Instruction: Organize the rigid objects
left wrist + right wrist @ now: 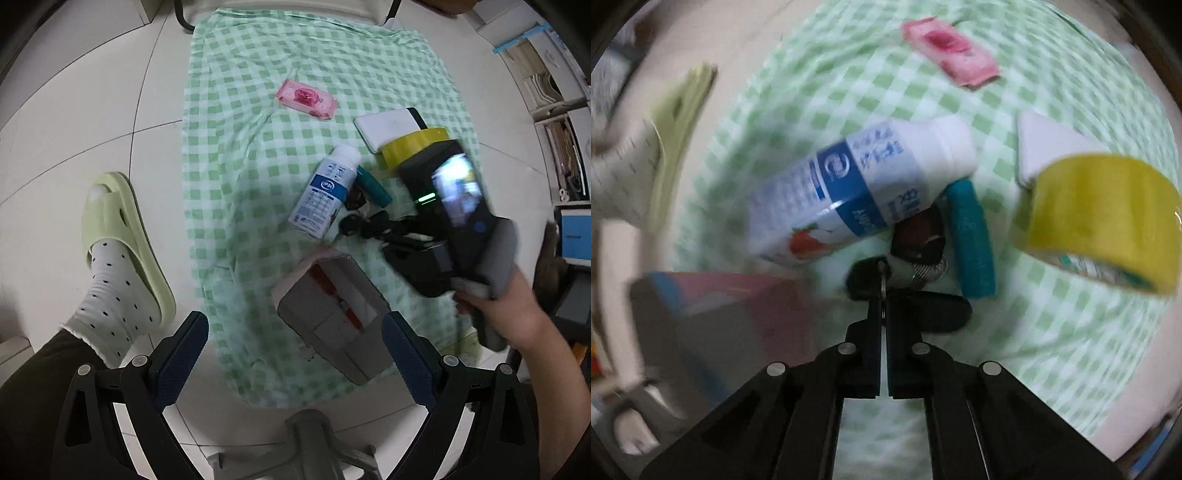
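Observation:
On a green checked cloth (pixel 258 155) lie a white and blue bottle (pixel 325 192), a teal stick (pixel 373 186), a bunch of black keys (pixel 365 221), a yellow tape roll (pixel 413 146), a white flat box (pixel 388 127) and a pink wipes pack (pixel 306 99). A grey and pink open box (pixel 332 314) sits near the cloth's front. My left gripper (pixel 295 354) is open above that box. My right gripper (pixel 882 295) is shut on the key ring of the black keys (pixel 871 280); the bottle (pixel 864 195), teal stick (pixel 971 240) and tape roll (pixel 1104 221) lie just beyond.
The cloth lies on a white tiled floor (pixel 92 122). A foot in a dotted sock and green slipper (pixel 122 240) stands left of the cloth. Shelves (pixel 554 110) stand at the right. The open box also shows in the right wrist view (pixel 720 325), at the left.

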`<control>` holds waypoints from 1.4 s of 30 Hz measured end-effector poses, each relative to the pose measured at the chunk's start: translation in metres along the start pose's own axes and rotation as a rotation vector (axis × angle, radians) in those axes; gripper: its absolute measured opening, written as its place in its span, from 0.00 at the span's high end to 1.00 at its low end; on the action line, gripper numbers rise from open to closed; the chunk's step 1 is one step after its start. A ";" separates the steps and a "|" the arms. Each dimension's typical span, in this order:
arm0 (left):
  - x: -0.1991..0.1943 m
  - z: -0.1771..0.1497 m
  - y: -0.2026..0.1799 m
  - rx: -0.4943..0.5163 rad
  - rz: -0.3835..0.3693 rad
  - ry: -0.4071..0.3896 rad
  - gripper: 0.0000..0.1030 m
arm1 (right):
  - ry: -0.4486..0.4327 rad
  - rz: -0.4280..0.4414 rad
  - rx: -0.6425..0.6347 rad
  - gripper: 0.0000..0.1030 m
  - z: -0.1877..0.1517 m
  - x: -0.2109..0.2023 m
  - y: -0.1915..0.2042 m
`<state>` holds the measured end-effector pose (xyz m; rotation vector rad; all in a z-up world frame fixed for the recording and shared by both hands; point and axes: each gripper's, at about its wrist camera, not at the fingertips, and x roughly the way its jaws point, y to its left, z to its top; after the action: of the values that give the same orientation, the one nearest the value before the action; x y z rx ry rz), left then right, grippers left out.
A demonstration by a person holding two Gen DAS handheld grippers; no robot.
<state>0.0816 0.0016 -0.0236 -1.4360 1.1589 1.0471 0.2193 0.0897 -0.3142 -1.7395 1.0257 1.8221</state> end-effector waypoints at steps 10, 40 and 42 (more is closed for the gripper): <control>-0.008 -0.017 -0.026 0.069 -0.102 -0.040 0.08 | -0.232 0.306 0.242 0.96 -0.048 -0.114 -0.030; 0.082 -0.009 -0.026 0.034 -0.140 0.135 0.84 | -0.173 0.380 0.664 0.83 -0.180 -0.150 -0.012; 0.091 0.001 -0.028 -0.002 -0.187 0.154 0.79 | -0.170 0.355 0.642 0.76 -0.181 -0.152 -0.006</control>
<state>0.1249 -0.0086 -0.1076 -1.6160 1.1066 0.8200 0.3639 -0.0126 -0.1575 -1.0517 1.6910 1.5379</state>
